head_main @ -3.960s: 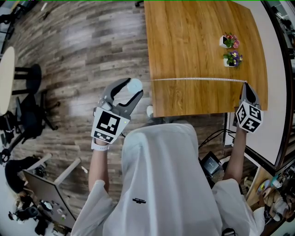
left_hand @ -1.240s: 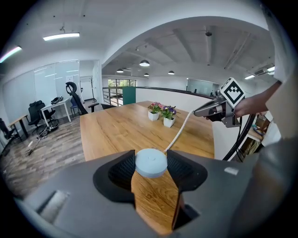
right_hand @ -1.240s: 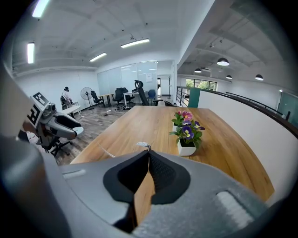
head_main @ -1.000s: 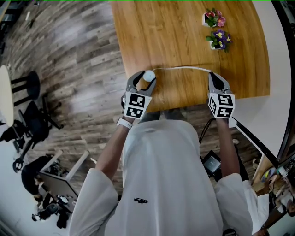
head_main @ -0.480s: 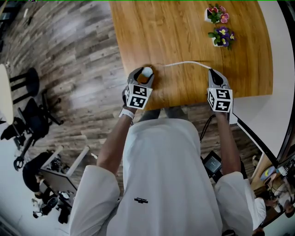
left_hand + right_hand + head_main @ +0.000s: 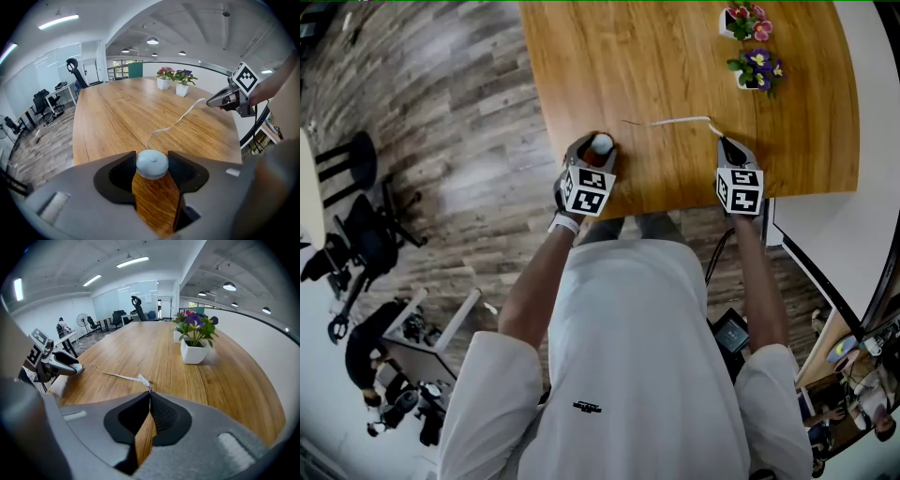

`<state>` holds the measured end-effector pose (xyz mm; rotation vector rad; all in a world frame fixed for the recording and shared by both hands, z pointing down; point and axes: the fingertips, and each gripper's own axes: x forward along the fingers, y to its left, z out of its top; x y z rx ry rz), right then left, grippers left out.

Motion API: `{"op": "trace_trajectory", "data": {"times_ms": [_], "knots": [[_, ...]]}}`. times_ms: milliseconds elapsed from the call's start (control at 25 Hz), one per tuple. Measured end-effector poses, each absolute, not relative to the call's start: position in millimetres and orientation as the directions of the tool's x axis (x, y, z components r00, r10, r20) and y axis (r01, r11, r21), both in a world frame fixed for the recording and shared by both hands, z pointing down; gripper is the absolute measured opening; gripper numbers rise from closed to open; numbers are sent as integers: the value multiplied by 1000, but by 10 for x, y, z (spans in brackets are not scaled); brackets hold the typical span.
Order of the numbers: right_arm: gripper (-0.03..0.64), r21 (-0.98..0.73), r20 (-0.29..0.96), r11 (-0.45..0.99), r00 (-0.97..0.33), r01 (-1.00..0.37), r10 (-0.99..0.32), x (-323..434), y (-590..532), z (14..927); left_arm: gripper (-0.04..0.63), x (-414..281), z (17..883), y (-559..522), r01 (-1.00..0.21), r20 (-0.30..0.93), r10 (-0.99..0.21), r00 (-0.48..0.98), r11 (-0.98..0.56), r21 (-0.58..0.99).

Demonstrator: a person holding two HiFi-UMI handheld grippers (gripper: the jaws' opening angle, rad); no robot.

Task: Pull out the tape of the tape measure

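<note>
The wooden table point(image 6: 675, 56) fills the upper part of the head view, and the person's white shirt point(image 6: 628, 356) fills the lower part. The left gripper point(image 6: 152, 159) is at the near edge of the table, at about 7 o'clock on the tabletop. The right gripper point(image 6: 150, 393) is at about 5 o'clock, well apart from it. A pot of pink flowers point(image 6: 748, 19) and a pot of purple flowers point(image 6: 757, 66) stand near each other at the far corner, at about 1 o'clock. The round white tape measure point(image 6: 601, 143) sits between the jaws of the left gripper; they are partly apart and press on its two sides, so this gripper holds it just above the wood. The thin white tape point(image 6: 180, 119) comes out of the case, lies slack on the table in a soft curve and runs toward 3 o'clock in the head view. Its end is pinched in the tips of the right gripper, whose jaws are closed together on it.
</note>
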<state>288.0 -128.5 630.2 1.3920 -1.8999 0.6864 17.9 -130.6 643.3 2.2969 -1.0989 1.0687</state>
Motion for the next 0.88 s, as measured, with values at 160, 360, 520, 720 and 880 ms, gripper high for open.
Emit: {"op": "trace_trajectory", "data": {"times_ms": [160, 360, 520, 720, 880], "knots": [[9, -34, 815, 271, -184, -962, -550, 2901, -1240, 6546, 238, 237, 6454, -1271, -769, 769, -489, 411, -639, 5], [11, -12, 838, 284, -165, -959, -520, 2877, -1212, 6679, 238, 206, 6515, -1245, -781, 775, -496, 391, -625, -5], [14, -9, 839, 277, -158, -961, -520, 2886, -1194, 6688, 238, 176, 6574, -1215, -780, 777, -493, 391, -626, -6], [79, 5, 838, 298, -159, -955, -522, 2866, -1181, 6667, 241, 174, 6568, -1224, -778, 777, -488, 397, -628, 2], [123, -2, 826, 290, -165, -957, -538, 2875, -1182, 6644, 288, 202, 6590, -1222, -777, 780, -471, 413, -629, 31]]}}
